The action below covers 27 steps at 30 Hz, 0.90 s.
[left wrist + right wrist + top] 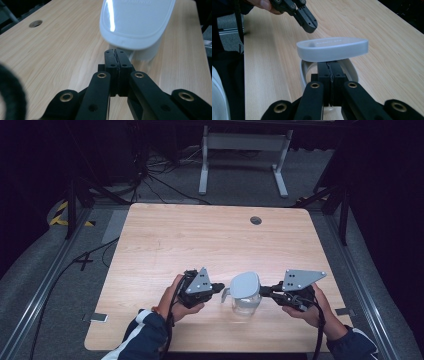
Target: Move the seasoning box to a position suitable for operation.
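A clear plastic pitcher (246, 304) stands near the table's front edge, its handle toward the left. Its white lid (244, 285) hovers just above the pitcher's rim (303, 72), not seated on it. My right gripper (263, 290) comes in from the right and is shut on the lid's near edge (332, 48); its tips (329, 64) are tucked under that edge. My left gripper (220, 288) is shut with nothing between its jaws. It sits just left of the pitcher near the handle, its tips (117, 53) below the lid (136, 22).
The wooden table (200, 240) stretches bare beyond the pitcher, with a round cable hole (256, 220) at the back right. A white desk frame (245, 142) and loose cables lie on the floor behind. Metal rails run along both sides of the table.
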Available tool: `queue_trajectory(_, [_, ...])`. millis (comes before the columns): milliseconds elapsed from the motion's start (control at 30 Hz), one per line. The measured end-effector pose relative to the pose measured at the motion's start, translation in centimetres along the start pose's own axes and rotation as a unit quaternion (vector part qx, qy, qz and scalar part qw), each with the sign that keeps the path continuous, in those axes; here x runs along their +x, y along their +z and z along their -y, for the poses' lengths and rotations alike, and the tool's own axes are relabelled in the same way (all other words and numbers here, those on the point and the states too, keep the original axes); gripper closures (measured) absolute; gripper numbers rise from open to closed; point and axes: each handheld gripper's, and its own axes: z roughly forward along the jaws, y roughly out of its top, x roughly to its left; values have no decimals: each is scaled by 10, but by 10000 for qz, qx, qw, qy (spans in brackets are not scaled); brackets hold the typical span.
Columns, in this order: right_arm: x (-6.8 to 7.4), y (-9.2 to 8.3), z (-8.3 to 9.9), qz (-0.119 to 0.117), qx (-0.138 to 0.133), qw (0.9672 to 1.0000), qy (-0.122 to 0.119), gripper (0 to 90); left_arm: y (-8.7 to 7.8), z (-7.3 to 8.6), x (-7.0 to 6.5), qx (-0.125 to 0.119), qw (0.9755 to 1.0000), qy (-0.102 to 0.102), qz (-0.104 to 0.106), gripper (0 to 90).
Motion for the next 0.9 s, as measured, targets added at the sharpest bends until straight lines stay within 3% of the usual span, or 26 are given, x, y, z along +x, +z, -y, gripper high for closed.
queue_trajectory(33, [0,2,-5,-25,-64,10000,12,898,-9,13,4,134,9997,-121,-139,894])
queue_trajectory(67, [0,2,-5,-25,-64,10000,12,898,-9,13,4,134,9997,-121,-139,891])
queue_trajectory(133, [1,6,-9,-46,-82,10000,-8,898,-19,28,9,319,9988,-210,-315,888])
queue_trajectory(200, [4,13,-15,-51,-84,9999,-95,898,-31,53,18,523,9962,-474,-508,876])
queue_trajectory(233, [4,13,-15,-51,-84,9999,-95,898,-31,53,18,523,9962,-474,-508,875])
queue_trajectory(333, [8,23,-24,-38,-141,9998,-133,898,-43,82,31,790,9908,-831,-721,866])
queue_trajectory(633, [16,41,-34,-97,-119,9994,-315,894,-56,113,44,957,9853,-1105,-889,823])
queue_trajectory(767, [14,39,-33,-87,-145,9994,-298,888,-57,119,47,914,9848,-1211,-844,782])
queue_trajectory(900, [4,28,-25,98,-132,9997,-199,864,-57,125,50,811,9846,-1354,-746,752])
